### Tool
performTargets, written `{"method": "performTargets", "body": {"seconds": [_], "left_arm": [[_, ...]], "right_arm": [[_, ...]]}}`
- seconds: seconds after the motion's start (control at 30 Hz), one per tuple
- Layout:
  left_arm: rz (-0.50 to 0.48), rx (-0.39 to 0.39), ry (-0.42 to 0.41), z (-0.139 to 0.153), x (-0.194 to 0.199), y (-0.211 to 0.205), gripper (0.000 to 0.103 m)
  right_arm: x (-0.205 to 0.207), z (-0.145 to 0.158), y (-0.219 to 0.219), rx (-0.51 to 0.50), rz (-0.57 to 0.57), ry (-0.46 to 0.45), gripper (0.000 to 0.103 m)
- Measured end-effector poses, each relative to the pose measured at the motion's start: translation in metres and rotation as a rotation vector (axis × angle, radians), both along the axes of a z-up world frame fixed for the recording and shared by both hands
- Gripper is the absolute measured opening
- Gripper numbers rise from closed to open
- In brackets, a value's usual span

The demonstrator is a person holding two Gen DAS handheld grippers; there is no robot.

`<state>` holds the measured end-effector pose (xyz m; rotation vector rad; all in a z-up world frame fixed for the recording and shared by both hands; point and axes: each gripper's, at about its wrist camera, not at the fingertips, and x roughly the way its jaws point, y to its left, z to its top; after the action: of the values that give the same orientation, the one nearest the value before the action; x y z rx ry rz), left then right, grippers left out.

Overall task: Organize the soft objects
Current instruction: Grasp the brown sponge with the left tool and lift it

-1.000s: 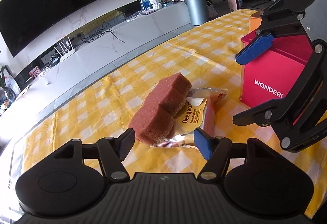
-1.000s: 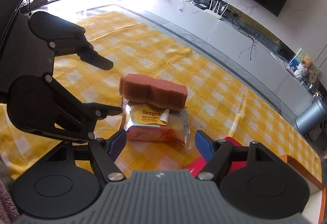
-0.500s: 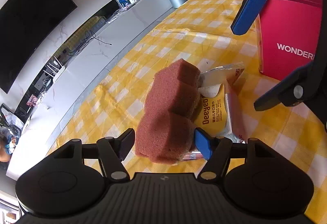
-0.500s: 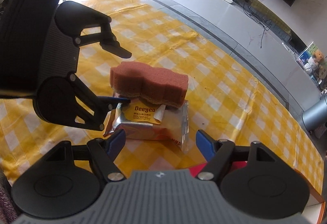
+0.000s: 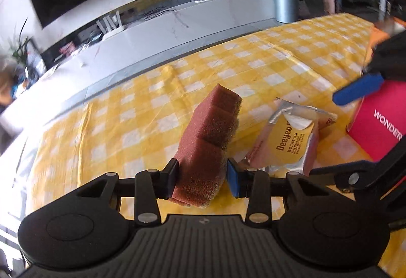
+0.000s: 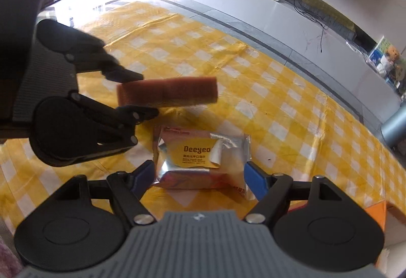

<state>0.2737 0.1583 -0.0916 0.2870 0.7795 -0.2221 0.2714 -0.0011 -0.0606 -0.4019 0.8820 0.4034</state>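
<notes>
A reddish-brown sponge [image 5: 208,141] is off the table, its near end clamped in my left gripper [image 5: 201,176], whose jaws are closing and press its sides. From the right wrist view the sponge [image 6: 167,95] hangs level above the yellow checked cloth [image 6: 228,54], held by the left gripper [image 6: 143,95]. Below it lies a silver and yellow "Deeyeo" wipes pack [image 6: 203,153], flat on the cloth. My right gripper [image 6: 200,174] stands open, with the near end of the pack between its fingers and the pads not touching it. The pack [image 5: 289,141] also shows right of the sponge.
A red "WONDER" box [image 5: 380,125] stands at the right of the table, with an orange box [image 6: 378,217] beside it. The checked cloth [image 5: 142,125] runs to the far table edge. Beyond it are a white TV bench and a metal bin [image 5: 286,4].
The sponge lay on the wipes pack; my left gripper has shut on it and lifted it off. My right gripper has come closer to the pack, still open.
</notes>
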Motion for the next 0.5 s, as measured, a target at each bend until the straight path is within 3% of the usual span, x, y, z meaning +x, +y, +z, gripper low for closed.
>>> {"method": "performTargets", "body": {"seconds": [0.17,0.3,0.4,0.43,0.5], "left_arm": [[0.156,-0.113,0.049,0.008,-0.023,0.023,0.045],[0.223,-0.203,0.068,0.012,-0.037,0.035,0.045],[0.254,-0.244,0.082,0.017,-0.045,0.038,0.045],[0.26,-0.252,0.084,0.019,-0.047,0.038,0.045],[0.272,-0.265,0.09,0.023,-0.052,0.039,0.044]], "right_arm": [[-0.004,-0.022,0.006,0.105,-0.166,0.069,0.067],[-0.005,-0.044,0.008,0.153,-0.251,0.085,0.06],[-0.001,-0.05,0.004,0.2,-0.303,0.076,0.039],[0.0,-0.051,0.003,0.223,-0.3,0.086,0.026],[-0.001,-0.05,0.001,0.232,-0.29,0.088,0.019]]}}
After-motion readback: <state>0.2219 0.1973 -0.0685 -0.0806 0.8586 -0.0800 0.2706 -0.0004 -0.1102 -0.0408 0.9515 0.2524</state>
